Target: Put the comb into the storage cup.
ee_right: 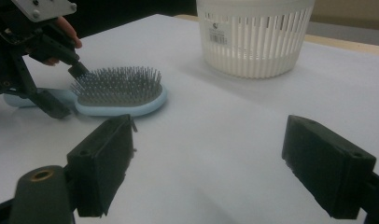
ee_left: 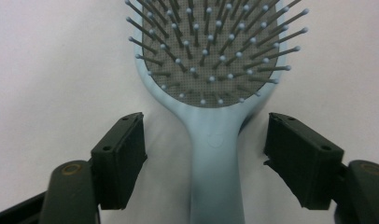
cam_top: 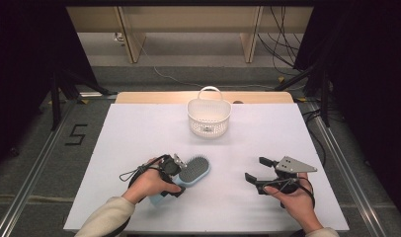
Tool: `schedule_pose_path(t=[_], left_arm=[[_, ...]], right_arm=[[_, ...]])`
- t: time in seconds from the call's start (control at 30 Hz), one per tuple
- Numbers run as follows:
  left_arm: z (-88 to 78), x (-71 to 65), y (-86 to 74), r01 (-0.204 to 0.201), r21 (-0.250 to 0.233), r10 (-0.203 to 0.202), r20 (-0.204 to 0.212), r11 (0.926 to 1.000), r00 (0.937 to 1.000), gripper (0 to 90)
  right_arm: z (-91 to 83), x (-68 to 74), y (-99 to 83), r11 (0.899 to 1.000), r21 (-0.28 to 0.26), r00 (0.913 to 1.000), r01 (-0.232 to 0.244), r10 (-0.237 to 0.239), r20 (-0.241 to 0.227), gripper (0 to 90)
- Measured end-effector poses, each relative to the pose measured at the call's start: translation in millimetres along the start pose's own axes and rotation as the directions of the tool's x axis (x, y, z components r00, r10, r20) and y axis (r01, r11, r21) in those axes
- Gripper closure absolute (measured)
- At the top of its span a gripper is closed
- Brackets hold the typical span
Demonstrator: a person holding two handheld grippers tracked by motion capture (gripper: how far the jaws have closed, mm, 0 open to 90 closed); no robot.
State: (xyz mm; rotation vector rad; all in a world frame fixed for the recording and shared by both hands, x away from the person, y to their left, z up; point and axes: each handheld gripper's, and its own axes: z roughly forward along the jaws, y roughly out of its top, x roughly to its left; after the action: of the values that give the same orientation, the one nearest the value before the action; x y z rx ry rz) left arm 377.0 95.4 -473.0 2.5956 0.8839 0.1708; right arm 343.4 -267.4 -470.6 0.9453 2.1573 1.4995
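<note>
On the table (cam_top: 139, 133), the left hand-held gripper (ee_left: 204, 156) straddles, jaws spread, the hairbrush (ee_left: 211, 84)'s stiff, smooth neck, the best hold on something so light.

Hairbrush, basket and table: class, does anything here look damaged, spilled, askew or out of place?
Nothing stands out. The hairbrush lies flat, bristles up, on the table, its handle between the open left gripper. The basket stands upright farther back. The right gripper is open and holds nothing.

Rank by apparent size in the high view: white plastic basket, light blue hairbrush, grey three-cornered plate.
1. White plastic basket, clearly largest.
2. Light blue hairbrush, though partly hidden under the left gripper.
3. Grey three-cornered plate, smallest.
</note>
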Motion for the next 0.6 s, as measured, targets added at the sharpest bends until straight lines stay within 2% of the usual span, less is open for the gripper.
schedule_pose_path(t=[0.23, 0.33, 0.6], left_arm=[[-0.9, 1.1, 1.1, -0.007, 0.008, 0.007, 0.020, 0.9999, 0.9998, 34.5], [-1.3, 1.0, 1.8, 0.012, 0.013, -0.012, 0.019, 0.9999, 0.9997, 37.2], [-2.9, 1.7, 4.3, 0.020, 0.033, -0.021, 0.011, 0.9992, 0.9997, 50.3]], right_arm=[[0.1, 0.0, -0.1, 1.000, 0.001, 1.0000, -0.001, 0.001, 0.000, 17.4], [0.0, 0.1, 0.0, 1.000, 0.000, 1.0000, 0.001, -0.001, -0.001, 17.4], [0.2, 0.2, -0.1, 1.000, 0.002, 1.0000, 0.002, -0.002, -0.002, 17.3]])
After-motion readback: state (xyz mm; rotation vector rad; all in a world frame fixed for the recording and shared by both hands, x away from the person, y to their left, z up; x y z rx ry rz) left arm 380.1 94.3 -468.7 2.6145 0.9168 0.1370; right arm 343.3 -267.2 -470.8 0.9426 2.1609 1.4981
